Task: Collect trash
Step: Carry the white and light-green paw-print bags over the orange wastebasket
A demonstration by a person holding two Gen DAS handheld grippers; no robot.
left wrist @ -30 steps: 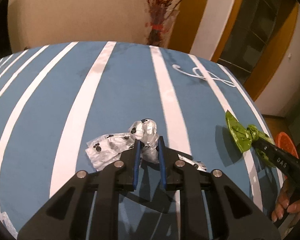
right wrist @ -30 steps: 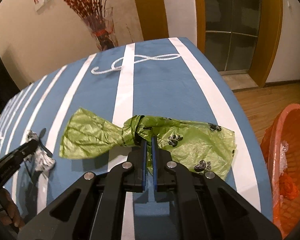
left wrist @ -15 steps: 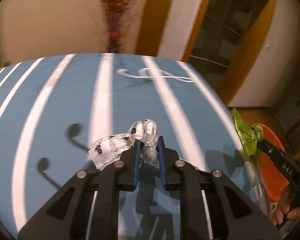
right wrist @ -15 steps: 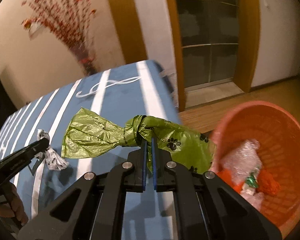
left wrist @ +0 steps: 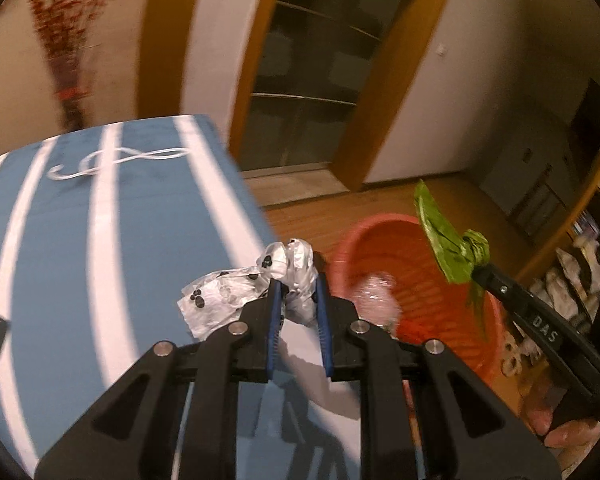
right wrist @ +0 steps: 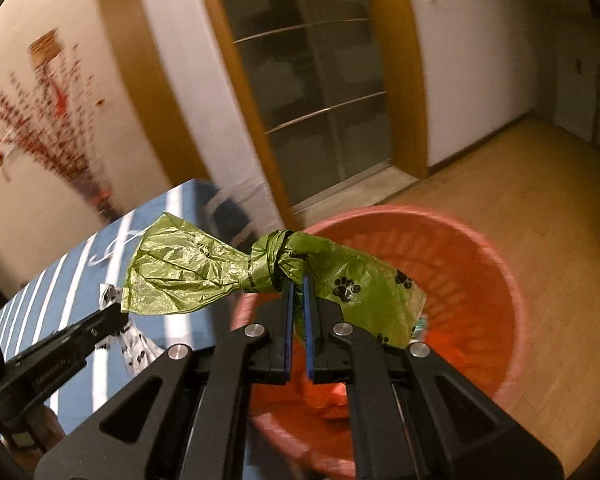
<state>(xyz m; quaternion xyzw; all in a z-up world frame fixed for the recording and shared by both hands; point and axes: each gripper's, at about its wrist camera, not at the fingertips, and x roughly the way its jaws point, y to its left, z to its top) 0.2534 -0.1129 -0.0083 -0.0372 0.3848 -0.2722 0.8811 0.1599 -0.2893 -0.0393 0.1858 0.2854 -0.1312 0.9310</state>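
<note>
Green plastic, a knotted bag (right wrist: 276,272) printed with paw marks, hangs clamped near its knot in the right gripper (right wrist: 296,300) above the orange basket (right wrist: 500,280) at lower right, while the left gripper (left wrist: 296,300), level at frame centre, pinches a white paw-print bag (left wrist: 236,300) over the striped blue table's (left wrist: 60,260) edge. Released there, the white bag would likely miss the basket, though blur obscures the gap.

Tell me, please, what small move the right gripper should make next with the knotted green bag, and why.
Probably open the right gripper and let go. Its jaws are shut on the knotted green plastic bag with black paw prints, which, in the right wrist view, hangs over the mouth of the round orange plastic basket, so it should fall inside. The left gripper, holding the knotted white paw-print bag, appears short of the rim.
</note>
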